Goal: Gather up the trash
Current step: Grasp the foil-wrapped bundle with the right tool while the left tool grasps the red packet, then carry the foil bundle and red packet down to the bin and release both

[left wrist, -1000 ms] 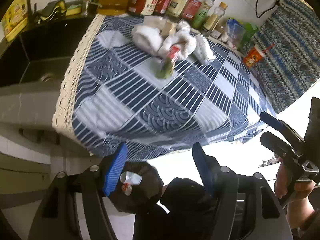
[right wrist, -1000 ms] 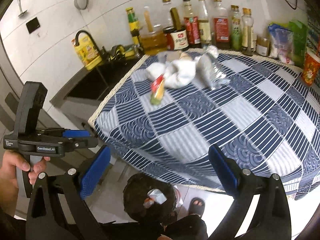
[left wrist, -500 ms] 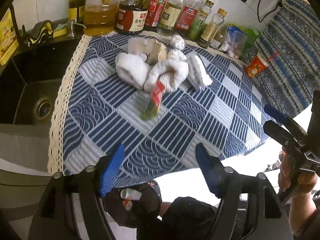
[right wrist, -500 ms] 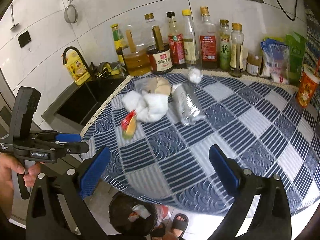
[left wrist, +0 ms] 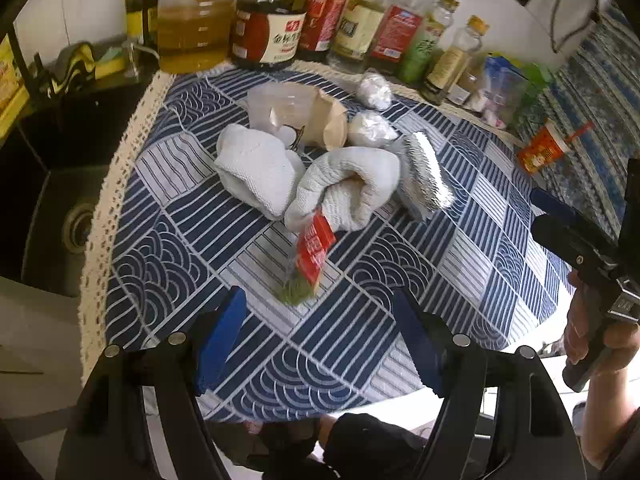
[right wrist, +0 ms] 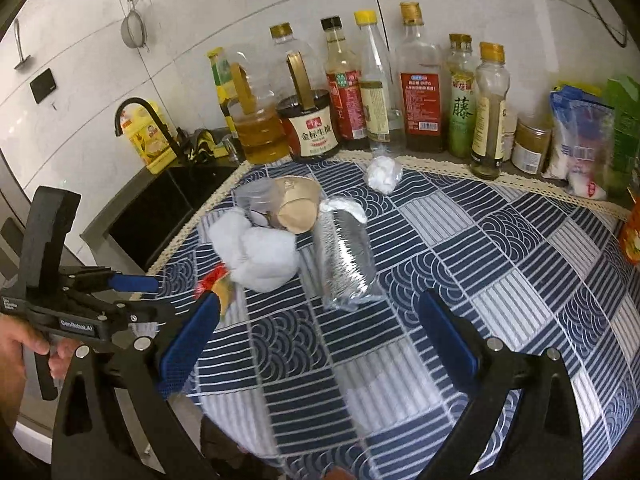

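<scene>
White tiled wall (right wrist: 180, 52) behind black sink (right wrist: 168, 204).

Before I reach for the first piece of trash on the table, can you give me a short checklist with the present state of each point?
1. Left claw open and empty: ok; its jaws have just been opening, with nothing between them.
2. Right claw open and empty: ok.
3. Red and green packet free to pick: ok, it lies in front of the left claw, its far end against the white cloth.
4. Flattened plastic bottle free to pick: ok, it lies ahead of the right claw.
5. Paper cup free to pick: not ok, it is crowded between the cloth and a clear cup.
6. Trash bag in place: cannot tell.
</scene>
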